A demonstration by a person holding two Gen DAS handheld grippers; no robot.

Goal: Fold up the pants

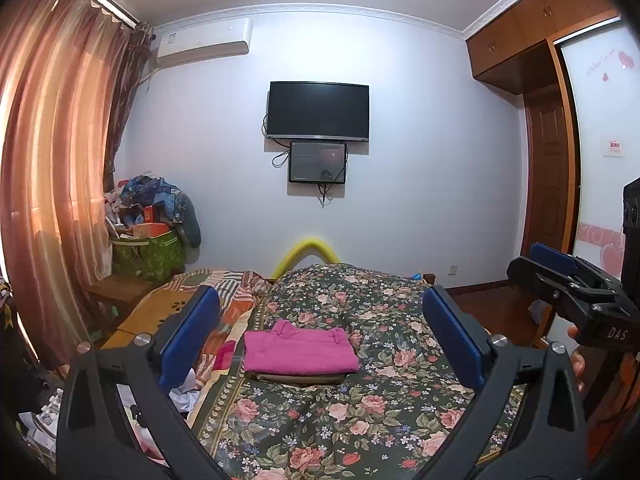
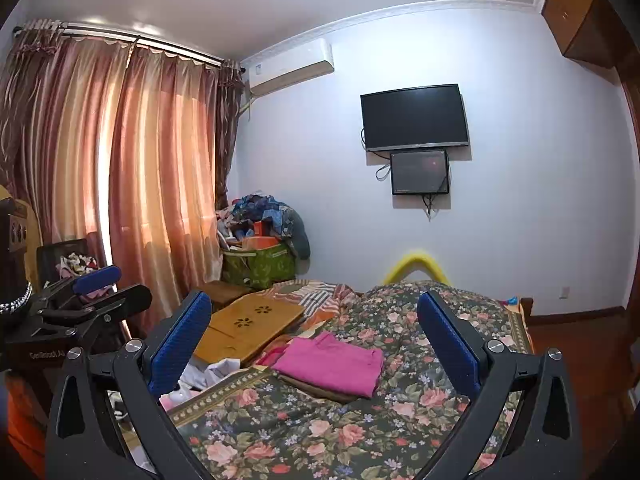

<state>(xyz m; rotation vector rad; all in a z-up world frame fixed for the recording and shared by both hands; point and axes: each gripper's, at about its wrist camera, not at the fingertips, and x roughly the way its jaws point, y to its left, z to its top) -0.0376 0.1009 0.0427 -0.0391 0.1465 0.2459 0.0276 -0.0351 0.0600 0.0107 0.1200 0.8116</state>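
Folded pink pants (image 1: 301, 349) lie in a neat rectangle on the floral bedspread (image 1: 360, 420), on top of a folded brown garment (image 1: 298, 378). My left gripper (image 1: 320, 336) is open and empty, held above the bed nearer than the pants. The pink pants also show in the right wrist view (image 2: 332, 362), again on the brown garment (image 2: 316, 390). My right gripper (image 2: 316, 346) is open and empty, held above the bed and apart from the pants. The right gripper shows at the right edge of the left wrist view (image 1: 568, 280). The left gripper shows at the left of the right wrist view (image 2: 96, 288).
A wooden lap table (image 2: 248, 326) lies on the bed's left side beside loose white clothes (image 2: 208, 376). A green bag piled with things (image 2: 260, 264) stands in the corner by the curtains (image 2: 132, 184). A TV (image 2: 414, 118) hangs on the far wall. A wardrobe (image 1: 592, 140) stands at the right.
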